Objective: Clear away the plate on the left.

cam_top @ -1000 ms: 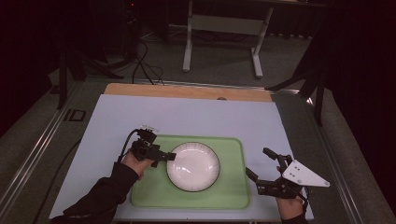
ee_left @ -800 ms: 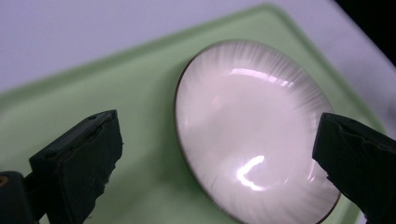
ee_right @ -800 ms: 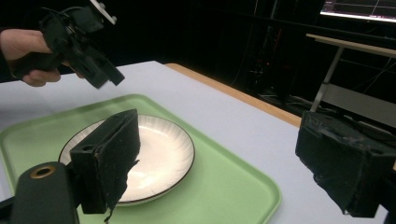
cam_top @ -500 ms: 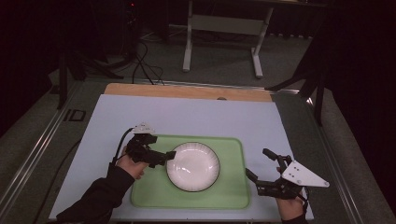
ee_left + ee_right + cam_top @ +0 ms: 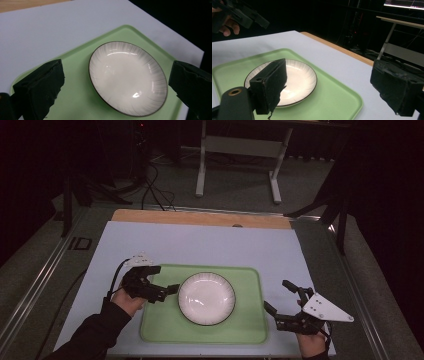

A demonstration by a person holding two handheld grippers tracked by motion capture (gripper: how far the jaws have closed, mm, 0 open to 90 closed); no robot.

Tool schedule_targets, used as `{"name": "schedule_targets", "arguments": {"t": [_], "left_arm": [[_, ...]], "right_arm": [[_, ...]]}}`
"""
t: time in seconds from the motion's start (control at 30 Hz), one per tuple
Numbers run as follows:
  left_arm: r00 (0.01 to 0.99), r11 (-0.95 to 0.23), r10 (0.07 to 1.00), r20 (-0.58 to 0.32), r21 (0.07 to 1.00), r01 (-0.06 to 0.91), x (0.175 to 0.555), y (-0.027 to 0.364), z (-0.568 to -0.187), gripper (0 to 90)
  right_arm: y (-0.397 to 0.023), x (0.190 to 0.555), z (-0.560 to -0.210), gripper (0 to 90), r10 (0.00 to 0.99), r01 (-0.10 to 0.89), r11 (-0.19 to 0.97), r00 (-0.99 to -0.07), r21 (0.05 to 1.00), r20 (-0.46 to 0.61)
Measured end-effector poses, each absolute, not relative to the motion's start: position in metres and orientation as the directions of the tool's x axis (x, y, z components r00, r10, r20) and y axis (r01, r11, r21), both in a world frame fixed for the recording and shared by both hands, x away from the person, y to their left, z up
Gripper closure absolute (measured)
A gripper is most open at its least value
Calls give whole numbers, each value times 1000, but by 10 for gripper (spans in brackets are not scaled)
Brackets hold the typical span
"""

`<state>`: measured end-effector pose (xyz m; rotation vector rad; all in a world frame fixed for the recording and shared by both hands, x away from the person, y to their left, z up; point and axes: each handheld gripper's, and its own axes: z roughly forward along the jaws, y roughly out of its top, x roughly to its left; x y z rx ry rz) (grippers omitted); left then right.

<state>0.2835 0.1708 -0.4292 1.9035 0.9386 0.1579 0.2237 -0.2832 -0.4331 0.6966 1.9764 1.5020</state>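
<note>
A white plate with a dark rim (image 5: pixel 206 298) lies in the middle of a light green tray (image 5: pixel 250 330) on the pale sheet. My left gripper (image 5: pixel 166 279) hovers over the tray's left edge, open, its jaws pointing at the plate and a little short of its rim. In the left gripper view the plate (image 5: pixel 127 77) sits on the tray (image 5: pixel 75 65), and the left gripper (image 5: pixel 116 73) holds nothing. My right gripper (image 5: pixel 276 294) stands open and empty just off the tray's right edge. It (image 5: pixel 330 75) faces the plate (image 5: pixel 297 77) across the tray (image 5: pixel 332 100).
The pale sheet (image 5: pixel 200 247) covers the table, with a wooden strip (image 5: pixel 200 217) along its far edge. Behind the table stand a metal frame (image 5: pixel 235 165) and floor cables (image 5: pixel 150 185). The other hand's gripper (image 5: pixel 242 15) shows at top left in the right gripper view.
My left gripper has drawn back leftward from the plate's rim. The right gripper, plate and tray have stayed where they were.
</note>
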Motion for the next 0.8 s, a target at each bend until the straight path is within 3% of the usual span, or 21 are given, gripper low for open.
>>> {"name": "schedule_targets", "arguments": {"t": [0.8], "left_arm": [[701, -242, 689, -182, 854, 460, 238, 197, -435, 5]], "right_arm": [[-280, 224, -433, 134, 686, 67, 253, -716, 965, -131]]}}
